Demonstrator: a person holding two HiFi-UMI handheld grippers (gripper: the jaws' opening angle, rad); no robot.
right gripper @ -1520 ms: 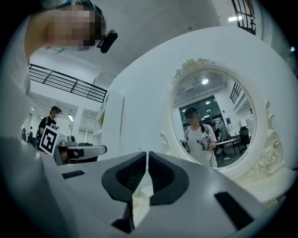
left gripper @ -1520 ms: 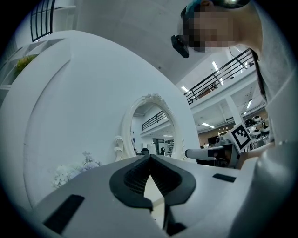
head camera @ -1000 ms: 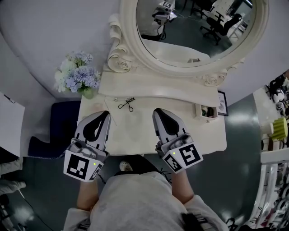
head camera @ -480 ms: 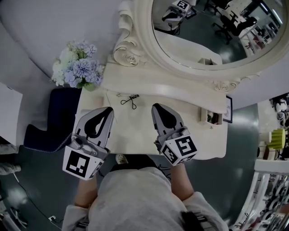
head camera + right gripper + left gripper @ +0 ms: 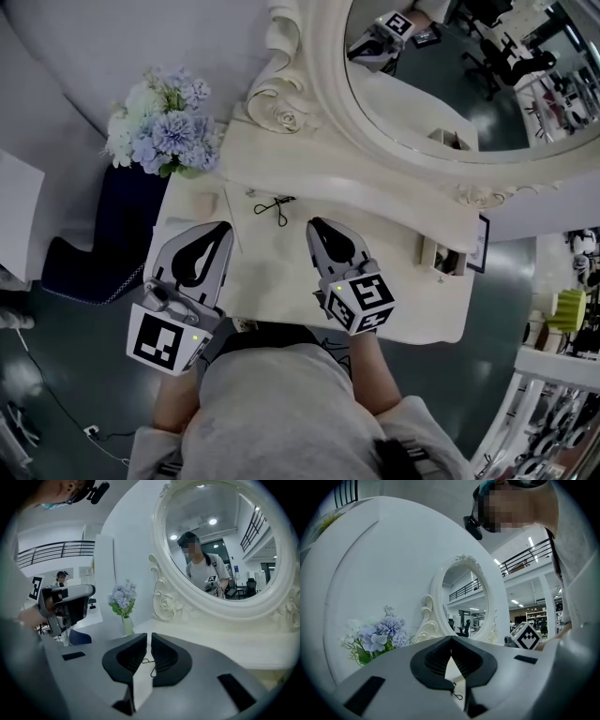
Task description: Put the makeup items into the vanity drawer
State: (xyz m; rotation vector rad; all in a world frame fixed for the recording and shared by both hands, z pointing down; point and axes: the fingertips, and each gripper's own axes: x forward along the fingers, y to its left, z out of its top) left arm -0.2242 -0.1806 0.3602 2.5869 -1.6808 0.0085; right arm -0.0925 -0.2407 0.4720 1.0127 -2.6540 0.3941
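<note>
I judge nothing is stowed yet: the black wire-handled eyelash curler (image 5: 272, 206) lies near the back edge of the cream vanity table (image 5: 403, 300), and no drawer shows open. My left gripper (image 5: 223, 228) and right gripper (image 5: 312, 225) hover over the front edge, both closed and empty.

Flowers (image 5: 161, 127) on vanity (image 5: 274, 277) back-L corner, mirror (image 5: 441, 84) behind, eyelash curler (image 5: 272, 208) mid-top nr mirror base

Right gripper (image 5: 146, 639): jaws closed, nothing held. It points over the table (image 5: 197, 632) toward flowers (image 5: 123, 599) and mirror (image 5: 220, 541).
</note>
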